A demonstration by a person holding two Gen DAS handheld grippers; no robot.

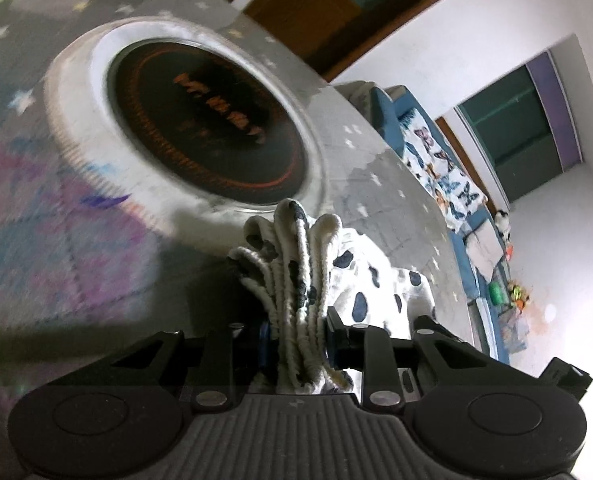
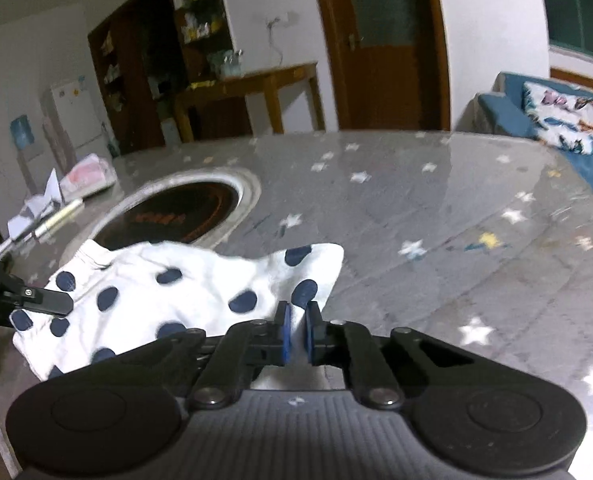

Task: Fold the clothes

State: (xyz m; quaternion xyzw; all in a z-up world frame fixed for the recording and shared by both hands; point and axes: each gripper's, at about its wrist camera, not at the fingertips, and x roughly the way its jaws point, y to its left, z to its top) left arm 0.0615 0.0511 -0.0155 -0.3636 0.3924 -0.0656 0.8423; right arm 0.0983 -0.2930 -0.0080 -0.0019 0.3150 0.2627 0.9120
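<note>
While the garment [image 2: 184, 292] lies spread on the table [image 2: 436, 216], white with dark blue dots, we hold it at two places. Our left gripper [image 1: 296, 332] is clenched on a thick bunch of its ribbed, gathered edge, the folds standing up between the fingers. Our right gripper [image 2: 296, 330] pinches a thin corner of the cloth between its blue pads [image 2: 283, 332], jaws nearly closed. In the right wrist view the left gripper's finger shows at the garment's far left edge. The garment sits near the table's front edge, just beside the round burner [image 1: 208, 136] sunk into the tabletop, dark glass with orange rings and a pale rim. A blue sofa [image 2: 508, 116] stands beyond the table.
</note>
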